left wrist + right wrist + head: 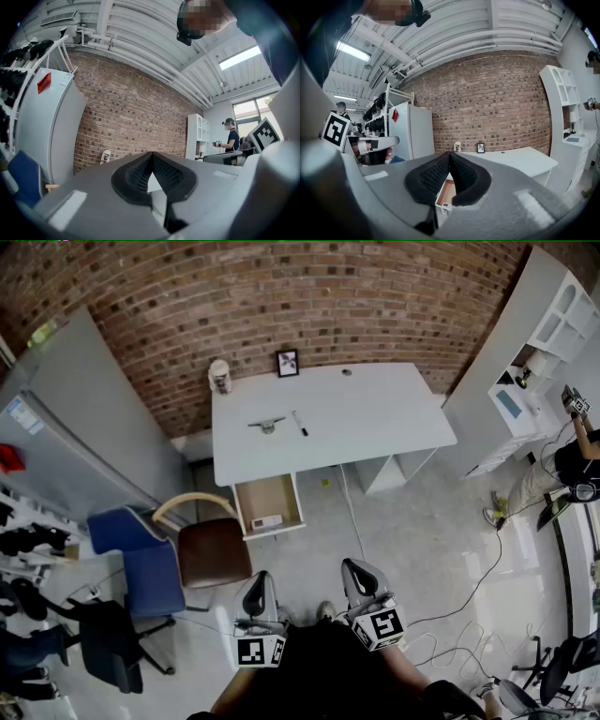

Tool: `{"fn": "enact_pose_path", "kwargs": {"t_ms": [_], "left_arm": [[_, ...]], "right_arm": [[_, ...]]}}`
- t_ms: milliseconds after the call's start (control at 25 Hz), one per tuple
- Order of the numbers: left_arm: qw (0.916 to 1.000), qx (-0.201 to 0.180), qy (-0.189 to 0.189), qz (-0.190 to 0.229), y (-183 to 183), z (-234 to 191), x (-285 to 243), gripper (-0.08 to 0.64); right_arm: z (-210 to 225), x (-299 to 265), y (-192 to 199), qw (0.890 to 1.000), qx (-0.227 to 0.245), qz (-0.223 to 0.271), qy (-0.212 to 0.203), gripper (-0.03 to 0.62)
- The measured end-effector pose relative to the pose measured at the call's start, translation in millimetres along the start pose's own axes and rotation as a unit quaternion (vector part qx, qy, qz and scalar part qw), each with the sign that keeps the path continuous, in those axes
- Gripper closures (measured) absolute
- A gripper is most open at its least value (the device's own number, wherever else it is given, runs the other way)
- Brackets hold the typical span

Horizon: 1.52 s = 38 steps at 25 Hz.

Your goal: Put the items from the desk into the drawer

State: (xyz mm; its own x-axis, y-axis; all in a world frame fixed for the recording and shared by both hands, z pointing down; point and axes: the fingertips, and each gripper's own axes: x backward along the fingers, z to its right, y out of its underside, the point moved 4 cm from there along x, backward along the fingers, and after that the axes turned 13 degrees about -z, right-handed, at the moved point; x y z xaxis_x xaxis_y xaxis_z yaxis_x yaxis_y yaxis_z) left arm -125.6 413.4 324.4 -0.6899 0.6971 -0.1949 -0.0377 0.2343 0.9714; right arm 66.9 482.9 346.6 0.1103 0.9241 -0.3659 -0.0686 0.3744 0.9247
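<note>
Left tongs [260, 577] and right tongs [355, 568] both closed, empty, well apart from table [375, 418]. On table: 1 pen [300, 424], 1 flat tool [267, 425], 1 picture frame [288, 363], 1 cup [220, 377]. 1 open drawer [267, 495] holds 1 small device [266, 520].

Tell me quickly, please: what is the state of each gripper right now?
Left gripper: jaws closed, holding nothing.
Right gripper: jaws closed, holding nothing.

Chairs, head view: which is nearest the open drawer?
The brown-seated chair with curved wooden back, beside the drawer; the blue chair and black chair stand farther left.
</note>
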Motion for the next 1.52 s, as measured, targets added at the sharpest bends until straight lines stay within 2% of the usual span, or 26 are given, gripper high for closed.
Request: {"fn": "enact_pose_path", "kwargs": {"t_ms": [440, 480, 560, 600, 1000, 1520], "left_arm": [[1.0000, -0.003, 0.003, -0.001, -1.4, 7.3, -1.9, 0.541], [1.0000, -0.003, 0.002, -0.001, -1.3, 7.7, -1.9, 0.541], [1.0000, -0.005, 0.000, -0.001, -1.7, 8.0, -2.4, 0.541], [1.0000, -0.005, -0.002, -0.001, -1.9, 7.9, -2.8, 0.541], [0.9999, -0.007, -0.016, 0.000, -3.9, 12.2, -8.7, 0.541], [0.9985, 0.008, -0.054, -0.001, -4.4, 56.0, -22.1, 0.540]], "right_arm": [[5.5, 5.6, -7.4, 1.000, 0.001, 0.013, 0.007, 0.586], [6.5, 5.7, -8.1, 1.000, -0.003, 0.016, 0.005, 0.569], [8.9, 4.3, -8.3, 1.000, -0.007, 0.014, 0.001, 0.441], [10.3, 3.8, -8.1, 1.000, -0.004, 0.012, 0.002, 0.422], [24.2, 7.6, -3.9, 1.000, 0.000, 0.009, 0.005, 0.422], [70.9, 21.5, 7.5, 1.000, 0.003, 0.002, -0.026, 0.422]]}}
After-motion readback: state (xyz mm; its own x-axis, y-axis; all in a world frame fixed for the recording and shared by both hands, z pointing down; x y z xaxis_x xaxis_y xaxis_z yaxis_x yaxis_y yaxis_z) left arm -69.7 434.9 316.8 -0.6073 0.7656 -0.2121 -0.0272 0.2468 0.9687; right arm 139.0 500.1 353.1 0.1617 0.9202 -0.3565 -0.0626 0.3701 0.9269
